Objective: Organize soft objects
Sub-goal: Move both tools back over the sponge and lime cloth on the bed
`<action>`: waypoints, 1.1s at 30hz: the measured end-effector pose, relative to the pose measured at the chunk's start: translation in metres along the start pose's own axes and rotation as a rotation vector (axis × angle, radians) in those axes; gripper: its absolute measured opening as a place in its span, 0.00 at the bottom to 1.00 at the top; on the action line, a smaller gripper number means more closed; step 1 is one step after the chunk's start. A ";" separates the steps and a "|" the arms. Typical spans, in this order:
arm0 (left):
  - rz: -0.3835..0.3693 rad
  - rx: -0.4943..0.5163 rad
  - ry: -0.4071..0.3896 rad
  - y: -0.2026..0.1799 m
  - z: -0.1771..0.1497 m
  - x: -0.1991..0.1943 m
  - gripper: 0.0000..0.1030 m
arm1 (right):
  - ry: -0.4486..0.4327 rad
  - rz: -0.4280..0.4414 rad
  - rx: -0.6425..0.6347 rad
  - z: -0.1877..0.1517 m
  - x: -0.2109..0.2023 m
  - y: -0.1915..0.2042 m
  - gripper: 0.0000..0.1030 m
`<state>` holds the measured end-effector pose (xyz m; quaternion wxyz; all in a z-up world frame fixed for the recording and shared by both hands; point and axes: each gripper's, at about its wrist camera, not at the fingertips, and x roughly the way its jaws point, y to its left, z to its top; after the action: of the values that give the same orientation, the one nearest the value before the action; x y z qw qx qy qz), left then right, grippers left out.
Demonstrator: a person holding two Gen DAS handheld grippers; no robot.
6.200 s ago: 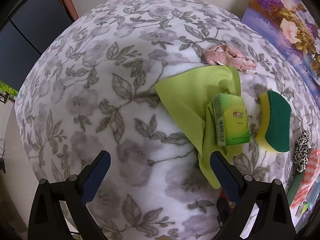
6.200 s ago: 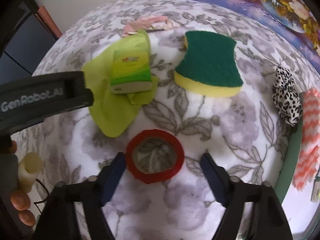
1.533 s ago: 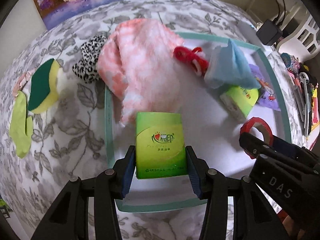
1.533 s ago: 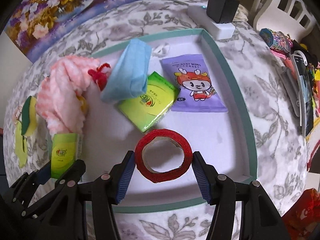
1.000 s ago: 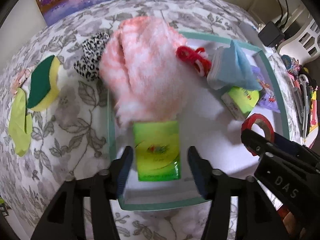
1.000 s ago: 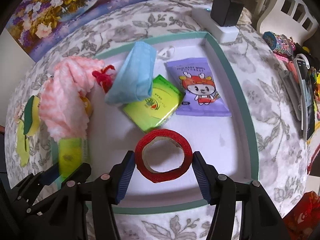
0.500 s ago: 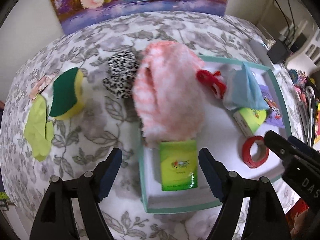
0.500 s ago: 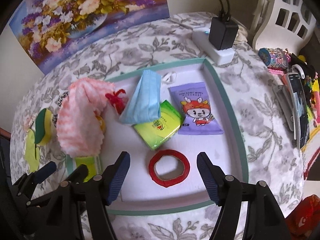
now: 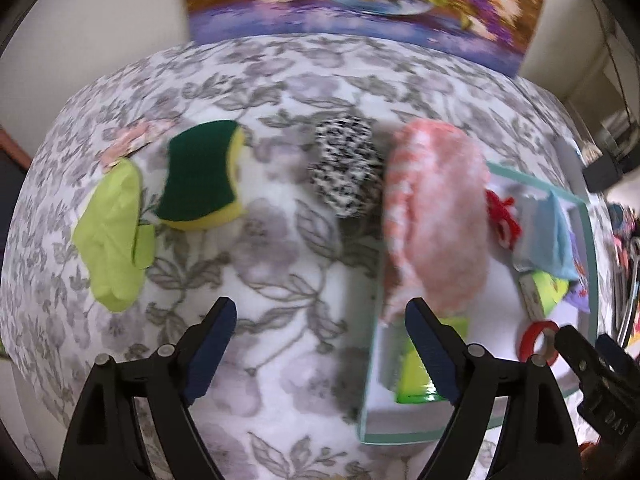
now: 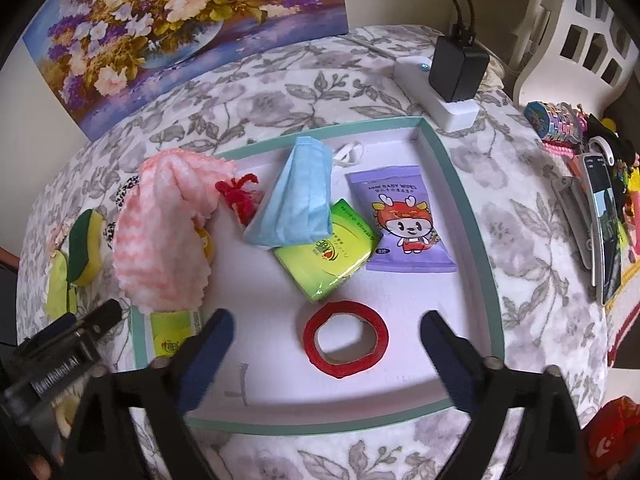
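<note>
My left gripper (image 9: 319, 312) hangs over the floral cloth left of the teal-rimmed tray (image 9: 370, 360), its jaws opening with nothing between them. A green tissue pack (image 9: 416, 376) lies in the tray's near corner under the pink towel (image 9: 436, 216). Out on the cloth lie a green-and-yellow sponge (image 9: 200, 176), a lime cloth (image 9: 112, 236) and a spotted scrunchie (image 9: 346, 168). My right gripper (image 10: 326, 322) is above the tray (image 10: 460, 200), jaws opening wide. The red tape ring (image 10: 346, 338) lies flat between them, untouched.
Inside the tray are a blue mask (image 10: 298, 200), a second green pack (image 10: 328, 248), purple wipes (image 10: 400, 220) and red yarn (image 10: 238, 192). A power strip with a charger (image 10: 452, 80) sits behind it, a phone (image 10: 604, 220) to the right, a painting (image 10: 180, 20) at the back.
The left gripper let go of the green pack in the tray and drew away to the left. The right gripper released the red tape ring and spread wide.
</note>
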<state>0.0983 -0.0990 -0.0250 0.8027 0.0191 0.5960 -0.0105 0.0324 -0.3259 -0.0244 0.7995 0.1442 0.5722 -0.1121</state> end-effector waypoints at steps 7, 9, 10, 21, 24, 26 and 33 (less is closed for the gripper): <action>0.000 -0.052 0.004 0.014 0.002 0.002 0.97 | -0.004 -0.008 -0.013 0.000 0.003 0.003 1.00; 0.000 -0.058 0.003 0.016 0.003 0.002 0.97 | -0.004 -0.008 -0.012 0.000 0.003 0.003 1.00; 0.000 -0.059 0.003 0.016 0.003 0.003 0.97 | -0.005 -0.007 -0.012 0.000 0.003 0.003 1.00; 0.003 -0.101 -0.024 0.036 0.011 -0.006 0.97 | -0.010 0.006 -0.020 0.000 0.000 0.010 1.00; 0.020 -0.132 -0.046 0.053 0.015 -0.012 0.97 | -0.015 0.061 -0.039 -0.001 -0.004 0.023 1.00; 0.025 -0.154 -0.059 0.066 0.017 -0.016 0.97 | -0.013 0.098 -0.053 -0.002 -0.004 0.034 1.00; 0.093 -0.229 -0.120 0.118 0.019 -0.033 0.97 | -0.020 0.120 -0.135 -0.006 -0.006 0.076 1.00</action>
<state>0.1116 0.0180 0.0140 0.8334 -0.0458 0.5427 0.0937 0.0510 -0.2530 -0.0134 0.8185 0.1229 0.5605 -0.0264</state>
